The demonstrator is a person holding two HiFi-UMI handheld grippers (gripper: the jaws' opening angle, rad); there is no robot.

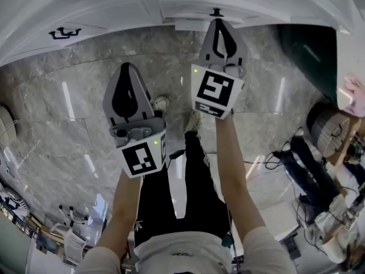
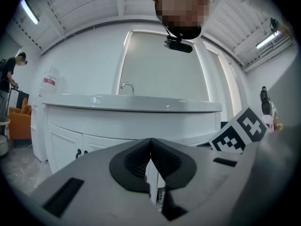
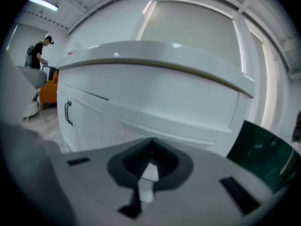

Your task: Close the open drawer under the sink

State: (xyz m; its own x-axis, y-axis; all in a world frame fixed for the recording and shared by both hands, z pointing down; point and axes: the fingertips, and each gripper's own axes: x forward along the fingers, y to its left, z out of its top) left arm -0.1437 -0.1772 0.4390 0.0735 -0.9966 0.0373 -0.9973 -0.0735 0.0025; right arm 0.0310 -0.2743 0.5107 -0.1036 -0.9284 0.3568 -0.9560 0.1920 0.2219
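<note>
The right claw (image 1: 219, 23) (image 3: 151, 142) is sitting with its jaws pressed together, pinching nothing, and tilting slightly downward. Just ahead of its tip, the drawer (image 1: 188, 9) is showing as a white front under the sink surface (image 3: 164, 60), with a small black handle (image 1: 217, 11) lying right beyond the tip. No view shows whether the tip is touching the front. The front seems to be standing a little out from the cabinet, so the push looks unfinished, though that is hard to judge.

The left claw (image 1: 126, 68) (image 2: 150, 140) is hovering behind and to the left of the right one. Its jaws are also pressed together and empty, and it is pointing level at the cabinet doors (image 2: 66, 145).

The narrow tip could slide off the smooth front or snag on the handle. A push landing to one side could twist the drawer so that it jams. A dark green bin (image 1: 308, 56) is standing to the right of the right claw and could get knocked if the arm swings wide.
</note>
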